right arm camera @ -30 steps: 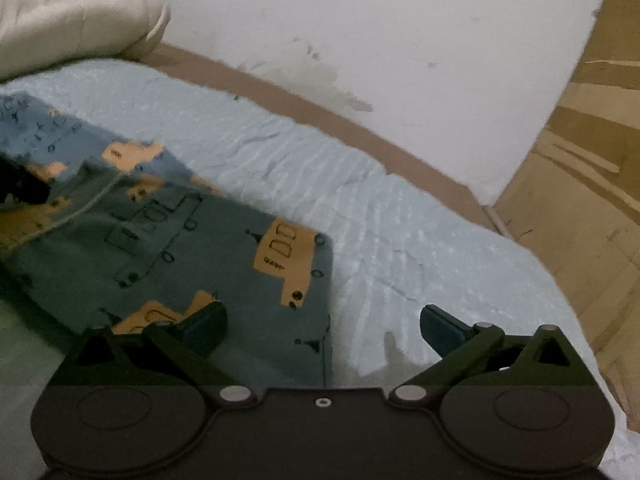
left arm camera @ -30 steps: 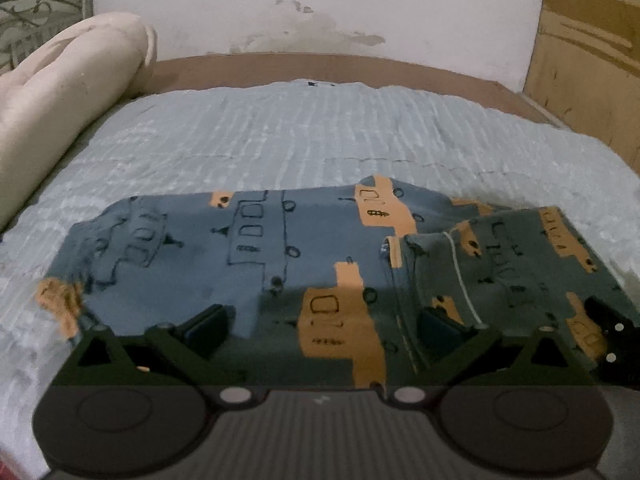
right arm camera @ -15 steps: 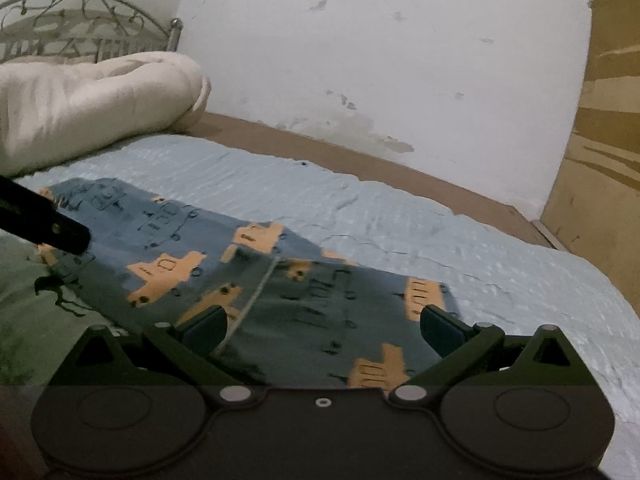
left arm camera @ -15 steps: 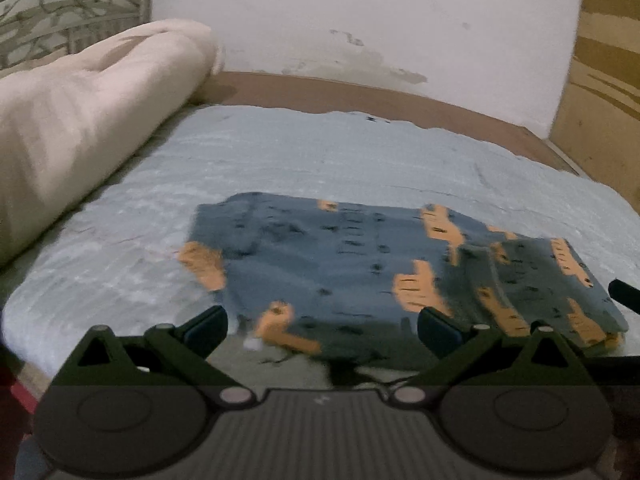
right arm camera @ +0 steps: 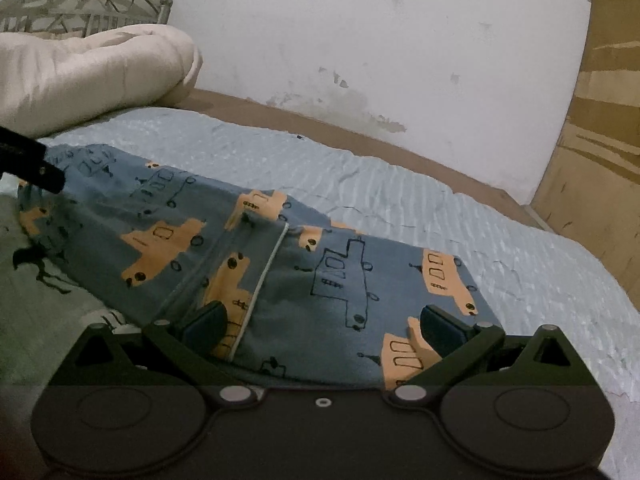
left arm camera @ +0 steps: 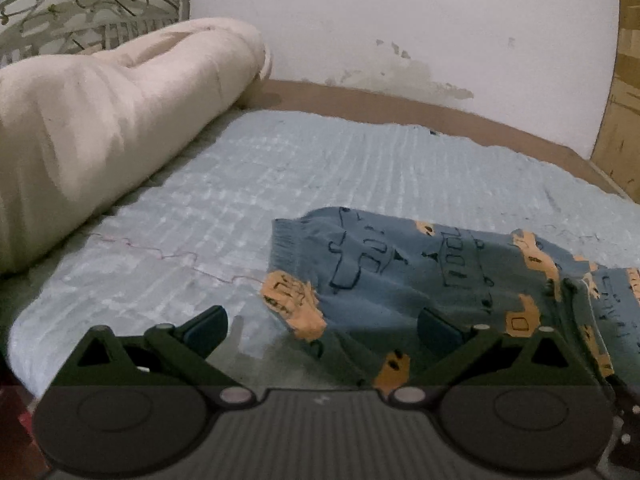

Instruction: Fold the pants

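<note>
Lying on the light blue bedspread (left arm camera: 304, 168), the pants (right arm camera: 304, 264) are seen spread sideways near the front edge of the bed, blue with orange vehicle prints. The fabric is judged to be soft, light knit cloth: it will sag and bend wherever it is lifted, and it is not fragile or slippery. A good hold is probably taken at the edges, at the ribbed cuff (left arm camera: 288, 240) on one end and at the waist side on the other, so that the layers stay together.

The left gripper (left arm camera: 322, 326) is held with its jaws spread wide and nothing between them; its right finger is over the cloth near the cuff, its left finger over the bare bedspread. The right gripper (right arm camera: 324, 324) is also spread wide and empty, low above the wider part of the pants. If the fingers touch the cloth cannot be told.

In the left wrist view the cuff end and a thin red thread (left arm camera: 168, 254) on the bedspread are shown, which are not clear in the other view. In the right wrist view a pale seam line (right arm camera: 264, 276) is shown, and a finger of the left gripper enters at the left border. A rolled cream duvet (left arm camera: 104, 120) is seen in both.
</note>
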The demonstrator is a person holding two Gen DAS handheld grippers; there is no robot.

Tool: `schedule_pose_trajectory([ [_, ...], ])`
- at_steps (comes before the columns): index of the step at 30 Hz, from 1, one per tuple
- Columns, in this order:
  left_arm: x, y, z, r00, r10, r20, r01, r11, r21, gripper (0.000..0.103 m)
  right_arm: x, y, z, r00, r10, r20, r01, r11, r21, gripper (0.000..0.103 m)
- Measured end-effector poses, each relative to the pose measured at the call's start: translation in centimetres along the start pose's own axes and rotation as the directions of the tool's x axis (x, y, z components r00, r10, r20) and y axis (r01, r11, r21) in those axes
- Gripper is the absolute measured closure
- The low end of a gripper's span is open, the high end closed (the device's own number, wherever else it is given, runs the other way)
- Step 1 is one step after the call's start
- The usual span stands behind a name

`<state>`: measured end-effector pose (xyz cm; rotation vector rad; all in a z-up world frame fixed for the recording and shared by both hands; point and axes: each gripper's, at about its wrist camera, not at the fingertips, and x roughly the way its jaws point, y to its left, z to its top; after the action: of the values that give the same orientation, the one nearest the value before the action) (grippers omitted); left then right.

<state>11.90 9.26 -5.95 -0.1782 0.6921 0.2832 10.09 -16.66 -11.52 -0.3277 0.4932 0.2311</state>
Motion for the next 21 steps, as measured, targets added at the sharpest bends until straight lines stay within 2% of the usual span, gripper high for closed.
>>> schedule_pose_trajectory([
  [3,0.1,-0.7,0.0,0.999,-0.040,0.015,0.040,0.999,0.020,0.000,0.0,0.3,-0.1,1.000,-0.010,0.008,0.010,1.000,-0.024,0.001],
  [9,-0.9,-3.2,-0.7,0.994,-0.062,0.092,0.050,0.991,0.127,0.000,0.3,0.3,0.0,1.000,-0.010,-0.002,0.010,1.000,-0.020,0.001],
  [13,-0.9,-3.1,-0.3,0.993,-0.073,0.089,0.064,0.993,0.099,0.000,0.3,0.5,0.0,1.000,-0.017,-0.003,0.017,0.999,-0.033,0.001],
  [21,0.0,-0.5,-0.2,0.998,-0.037,0.047,0.038,0.999,-0.014,0.000,0.3,0.5,-0.1,1.000,-0.016,0.001,0.016,1.000,-0.025,0.001],
])
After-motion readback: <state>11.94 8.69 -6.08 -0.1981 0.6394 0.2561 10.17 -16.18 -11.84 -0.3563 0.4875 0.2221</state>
